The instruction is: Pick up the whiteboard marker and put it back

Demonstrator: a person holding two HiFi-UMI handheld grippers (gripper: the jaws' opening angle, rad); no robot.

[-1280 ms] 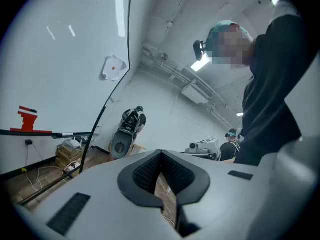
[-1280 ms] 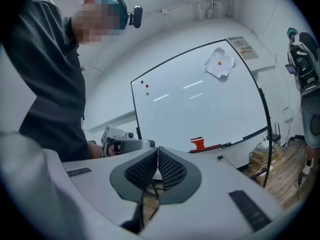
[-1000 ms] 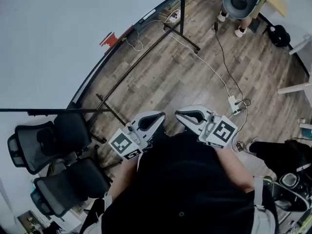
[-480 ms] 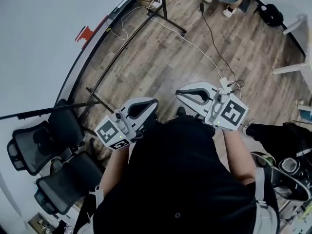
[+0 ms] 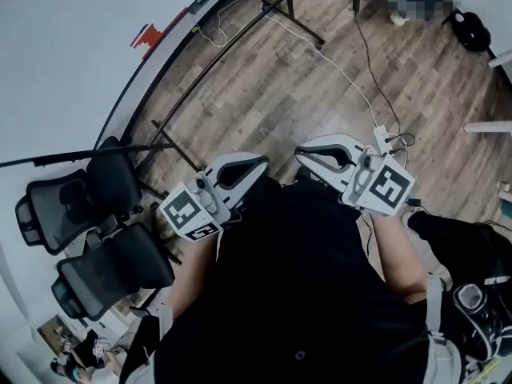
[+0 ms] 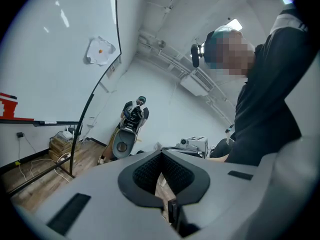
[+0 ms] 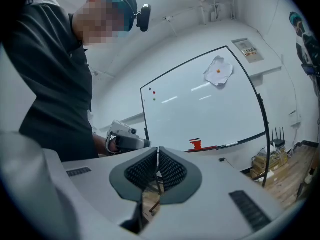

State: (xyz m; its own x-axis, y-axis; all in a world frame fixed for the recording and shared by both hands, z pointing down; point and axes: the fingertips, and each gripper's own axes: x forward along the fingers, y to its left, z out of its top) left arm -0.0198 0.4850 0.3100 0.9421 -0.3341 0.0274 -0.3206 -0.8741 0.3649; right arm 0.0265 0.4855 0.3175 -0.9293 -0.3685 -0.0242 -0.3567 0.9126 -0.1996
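On the left the whiteboard [image 5: 64,62] is standing on its frame, a red block [image 5: 147,35] sitting at its ledge [image 7: 250,137]. In the right gripper view a slim pale stick [image 7: 231,144] is lying on that ledge just beside the block. It may be the whiteboard marker, though it is too small to be sure. Two black office chairs [image 5: 112,270] are sitting near the board's end. The left gripper [image 5: 258,165] is pointing out level over the wooden floor [image 5: 336,78], its jaws pressed together on nothing, well apart from the ledge. Just right of it the right gripper [image 5: 301,152] is doing likewise, pads meeting, empty. The marker cubes [image 5: 186,212] and the holder's dark top [image 5: 304,294] are hiding the hands. A second person [image 6: 134,115] across the room is hard to make out.
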